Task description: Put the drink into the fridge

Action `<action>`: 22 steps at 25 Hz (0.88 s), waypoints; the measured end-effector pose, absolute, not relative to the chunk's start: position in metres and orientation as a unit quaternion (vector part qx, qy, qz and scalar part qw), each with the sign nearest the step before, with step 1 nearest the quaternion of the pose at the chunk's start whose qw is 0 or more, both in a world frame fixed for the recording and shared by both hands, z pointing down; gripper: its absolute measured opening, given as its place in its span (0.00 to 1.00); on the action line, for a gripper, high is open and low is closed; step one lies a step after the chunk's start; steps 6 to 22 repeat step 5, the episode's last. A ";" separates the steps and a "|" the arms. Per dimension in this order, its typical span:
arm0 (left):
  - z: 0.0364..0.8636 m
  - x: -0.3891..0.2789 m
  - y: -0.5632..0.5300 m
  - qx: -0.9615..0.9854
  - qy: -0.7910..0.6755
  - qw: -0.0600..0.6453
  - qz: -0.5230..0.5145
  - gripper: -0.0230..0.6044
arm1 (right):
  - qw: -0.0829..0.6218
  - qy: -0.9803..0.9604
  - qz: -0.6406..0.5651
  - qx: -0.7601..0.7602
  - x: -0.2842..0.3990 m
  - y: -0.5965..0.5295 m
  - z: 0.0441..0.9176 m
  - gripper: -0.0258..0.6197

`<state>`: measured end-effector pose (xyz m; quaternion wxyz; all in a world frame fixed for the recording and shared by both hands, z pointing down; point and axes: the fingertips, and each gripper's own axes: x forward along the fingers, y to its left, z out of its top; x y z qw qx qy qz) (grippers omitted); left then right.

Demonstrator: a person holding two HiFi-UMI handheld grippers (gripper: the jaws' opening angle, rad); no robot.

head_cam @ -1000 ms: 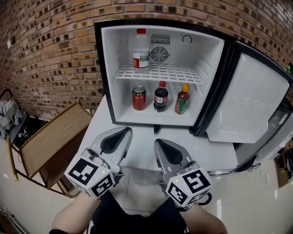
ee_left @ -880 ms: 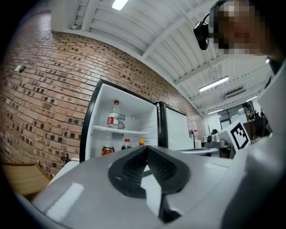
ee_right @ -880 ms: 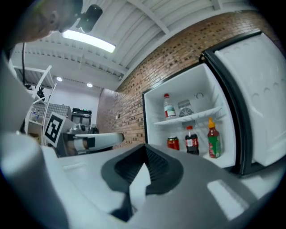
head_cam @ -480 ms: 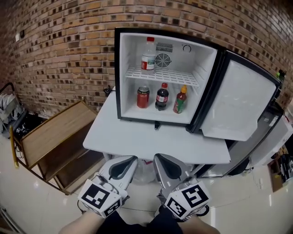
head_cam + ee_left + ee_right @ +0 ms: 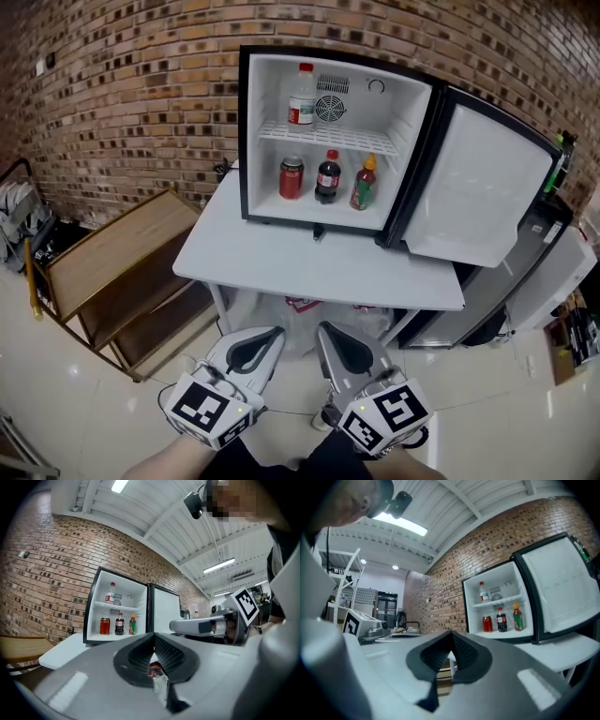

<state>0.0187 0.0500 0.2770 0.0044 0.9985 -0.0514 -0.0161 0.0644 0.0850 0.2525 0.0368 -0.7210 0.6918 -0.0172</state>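
While fridge [image 5: 412,122] gapes, left gripper [image 5: 276,332] and right gripper [image 5: 324,330] (shut) clear table [image 5: 309,267] edge.

Red can [image 5: 291,177], white table [image 5: 309,272]

No print is legible. Labels on the can [image 5: 291,178], cola bottle [image 5: 327,177], sauce bottle [image 5: 364,183] and top bottle [image 5: 302,95], well beyond the fingertips of the left gripper [image 5: 275,332] and right gripper [image 5: 324,329], are too small. The left cube [image 5: 208,412] and right cube [image 5: 384,418] show only square patterns.
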 end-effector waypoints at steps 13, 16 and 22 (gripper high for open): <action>0.273 0.009 0.076 0.999 -0.048 0.008 -0.019 0.04 | 0.036 0.692 -0.013 -0.721 0.052 0.107 0.249 0.04; 0.273 0.009 0.076 0.999 -0.048 0.008 -0.019 0.04 | 0.036 0.692 -0.013 -0.721 0.052 0.107 0.249 0.04; 0.273 0.009 0.076 0.999 -0.048 0.008 -0.019 0.04 | 0.036 0.692 -0.013 -0.721 0.052 0.107 0.249 0.04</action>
